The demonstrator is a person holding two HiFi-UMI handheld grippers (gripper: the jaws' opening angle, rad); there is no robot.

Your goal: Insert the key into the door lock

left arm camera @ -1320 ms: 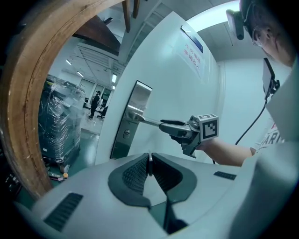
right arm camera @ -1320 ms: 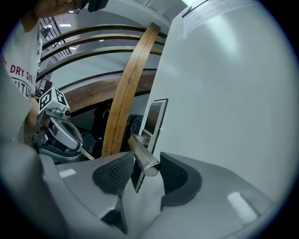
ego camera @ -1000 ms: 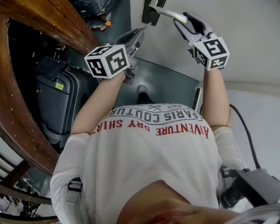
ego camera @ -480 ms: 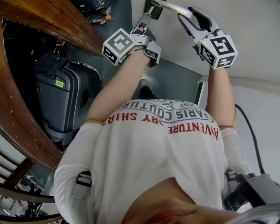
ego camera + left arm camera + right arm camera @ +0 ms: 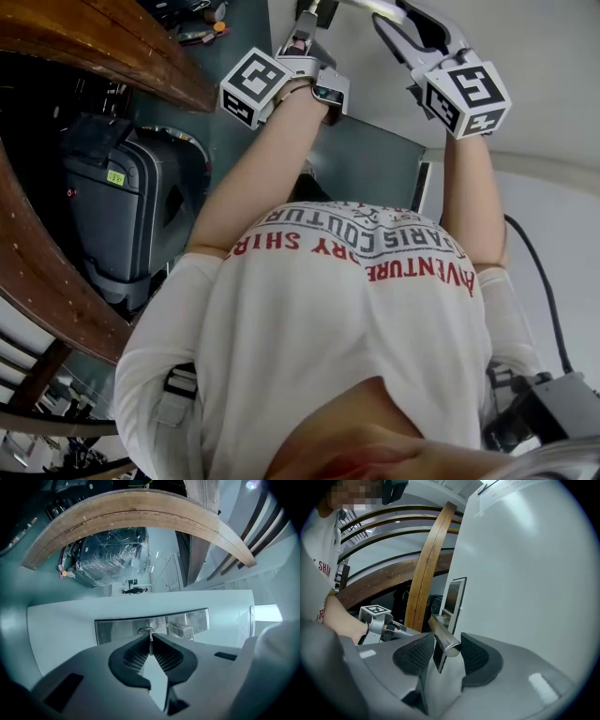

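In the left gripper view my left gripper point(image 5: 150, 638) is shut on a thin metal key point(image 5: 150, 644), held edge-on. The key's tip sits at the keyhole point(image 5: 146, 631) of the silver lock plate point(image 5: 117, 630); I cannot tell if it is inside. My right gripper point(image 5: 446, 645) is shut on the end of the metal door handle point(image 5: 442, 633), one pad on each side. In the head view the left gripper point(image 5: 302, 33) is up at the lock at the top edge. The right gripper point(image 5: 394, 19) holds the handle point(image 5: 373, 7) beside it.
The white door point(image 5: 534, 47) fills the upper right. A curved wooden rail point(image 5: 103, 47) and a dark suitcase point(image 5: 112, 216) stand at the left. A black cable point(image 5: 536, 281) hangs at the right. The person's shirt and arms fill the lower head view.
The left gripper has rolled and moved up to the lock plate with the key. The right gripper has stayed on the door handle.
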